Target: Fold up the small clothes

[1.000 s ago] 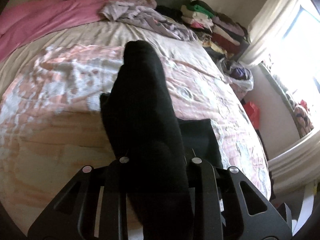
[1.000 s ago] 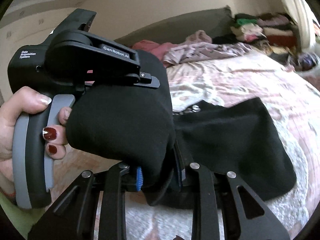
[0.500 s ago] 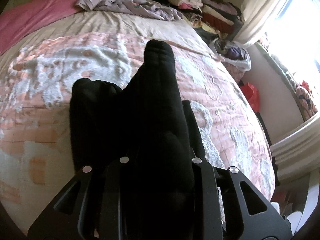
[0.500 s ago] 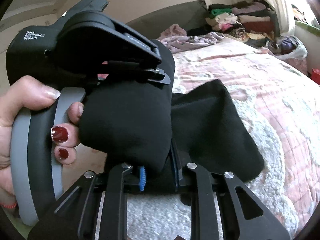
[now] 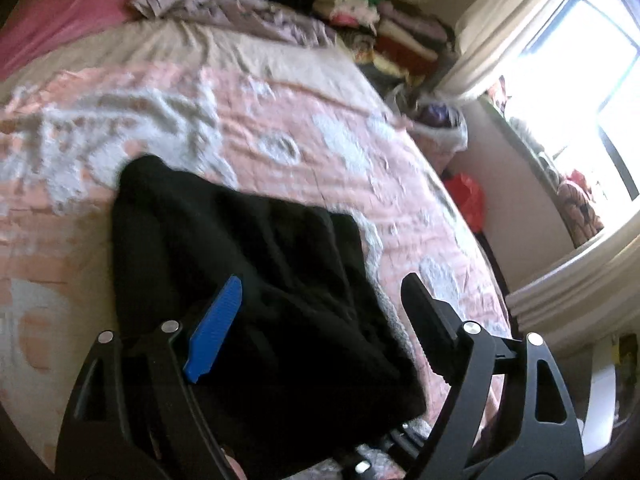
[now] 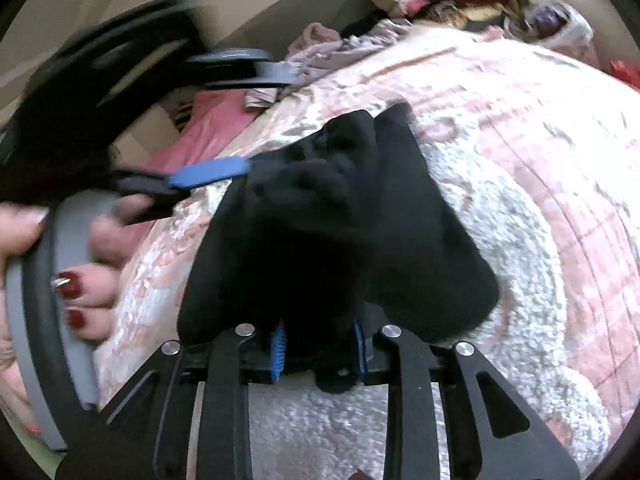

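Left tongs (image 5: 320, 312): opening, apart over the black garment (image 5: 260, 280) on the bed (image 5: 280, 128).
Right tongs (image 6: 318, 344): opening, garment between pads (image 6: 278, 346).
Writing: none readable.

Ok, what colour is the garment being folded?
Black, plain with no pattern visible; the left wrist view shows it best.

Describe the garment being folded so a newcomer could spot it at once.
Start from the bed with the pink and white bedspread. On its near part, in front of both sets of jaws, lies the black garment, partly folded. It is the only plain black piece there; the pink blanket and lilac clothes lie by the headboard.
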### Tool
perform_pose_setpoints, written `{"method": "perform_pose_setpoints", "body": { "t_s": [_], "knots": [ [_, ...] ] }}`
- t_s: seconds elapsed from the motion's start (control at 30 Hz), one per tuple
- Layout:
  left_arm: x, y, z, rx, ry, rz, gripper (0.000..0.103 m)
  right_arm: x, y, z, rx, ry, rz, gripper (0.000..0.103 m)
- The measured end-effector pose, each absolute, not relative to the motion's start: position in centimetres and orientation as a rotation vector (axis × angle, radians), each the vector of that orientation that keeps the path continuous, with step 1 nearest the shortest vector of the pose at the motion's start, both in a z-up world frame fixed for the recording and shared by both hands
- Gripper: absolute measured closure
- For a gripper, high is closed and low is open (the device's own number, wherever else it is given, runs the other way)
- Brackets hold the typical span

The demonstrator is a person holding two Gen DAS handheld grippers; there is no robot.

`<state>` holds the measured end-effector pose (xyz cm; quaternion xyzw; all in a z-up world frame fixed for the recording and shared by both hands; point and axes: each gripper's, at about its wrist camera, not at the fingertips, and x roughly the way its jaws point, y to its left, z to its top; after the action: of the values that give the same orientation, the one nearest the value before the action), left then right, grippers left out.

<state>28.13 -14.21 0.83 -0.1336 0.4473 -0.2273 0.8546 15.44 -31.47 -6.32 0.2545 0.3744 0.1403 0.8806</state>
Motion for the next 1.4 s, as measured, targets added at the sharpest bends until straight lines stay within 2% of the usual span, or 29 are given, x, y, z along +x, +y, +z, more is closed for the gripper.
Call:
{"method": "perform_pose_setpoints", "body": {
  "t_s": [0.07,0.2,0.3,0.33,0.37,0.57,0.83,1.13,1.4],
  "knots": [
    [27.7,-12.8,1.2,-0.267,0.922,-0.431,0.029,15.2,-32.3,-6.4,0.554,0.791,0.280,0.069],
    [26.7,-10.0,0.7,-0.223,0.894,-0.353,0.029,14.6,-33.3,-5.9,0.562,0.800,0.270,0.060],
    [25.7,-8.5,-0.3,-0.188,0.898,-0.318,0.029,13.8,-34.2,-5.1,0.568,0.781,0.253,0.048],
    [25.4,-8.1,-0.7,-0.176,0.899,-0.306,0.029,13.5,-34.6,-4.7,0.564,0.769,0.235,0.040],
    [25.0,-7.8,-0.9,-0.165,0.898,-0.299,0.029,13.2,-34.9,-4.3,0.558,0.751,0.220,0.036],
    [23.5,-7.3,-2.3,-0.081,0.890,-0.289,0.029,12.4,-36.3,-1.4,0.505,0.650,0.178,0.036],
    [22.0,-9.1,-3.6,0.051,0.860,-0.285,0.029,17.8,-35.4,0.8,0.434,0.679,0.222,0.036],
    [21.2,-9.8,-3.6,0.089,0.834,-0.284,0.028,27.1,-32.3,-2.3,0.271,0.889,0.232,0.042],
    [21.1,-9.9,-3.7,0.105,0.817,-0.284,0.028,29.9,-30.8,-5.2,0.217,0.973,0.226,0.042]
  ]
}}
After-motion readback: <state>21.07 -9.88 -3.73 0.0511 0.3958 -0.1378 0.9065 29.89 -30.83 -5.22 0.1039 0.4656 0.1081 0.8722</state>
